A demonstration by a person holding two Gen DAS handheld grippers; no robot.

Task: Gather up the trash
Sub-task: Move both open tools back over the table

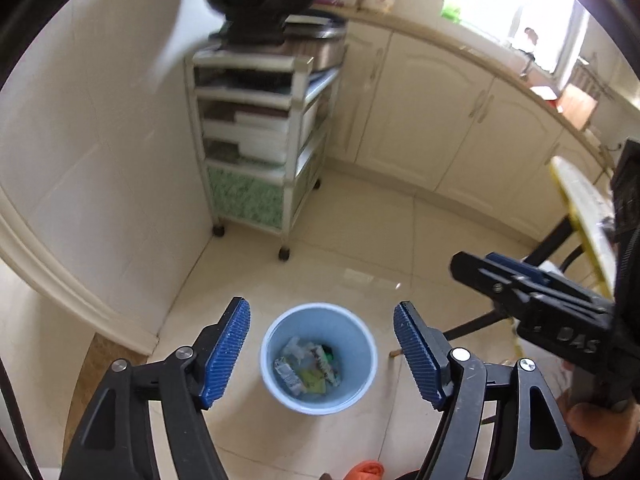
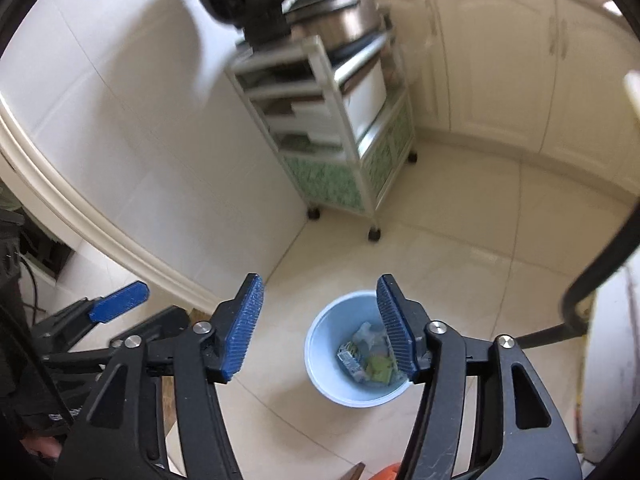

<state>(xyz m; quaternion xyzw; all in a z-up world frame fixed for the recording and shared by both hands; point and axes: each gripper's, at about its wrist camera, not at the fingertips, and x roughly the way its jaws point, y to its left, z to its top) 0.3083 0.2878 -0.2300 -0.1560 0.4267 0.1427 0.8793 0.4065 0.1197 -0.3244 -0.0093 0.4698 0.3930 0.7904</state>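
A: What takes up the most room?

B: The pale tiled floor point(image 1: 352, 240), with cream cabinets point(image 1: 432, 120) along the far side and a white wheeled shelf cart point(image 1: 256, 148) standing in the corner against the wall.

A: And the trash?

B: It lies in a light blue bin point(image 1: 362, 376) on the floor, out in front of the cart and near the wall's edge. Crumpled wrappers and packets point(image 1: 306, 370) lie in the bottom of it.

A: How do the left tongs point(image 1: 322, 354) stand?

B: Apart, with nothing between the blue pads. From the left wrist view the bin sits right in the gap below them.

A: The right tongs point(image 2: 320, 326)?

B: Also apart and holding nothing. Their right-hand pad overlaps the bin's rim in the right wrist view. They hang above the bin beside the left pair, each showing at the edge of the other's view.

A: Anything small?

B: An orange scrap point(image 1: 368, 470) at the bottom edge, too cut off to identify.
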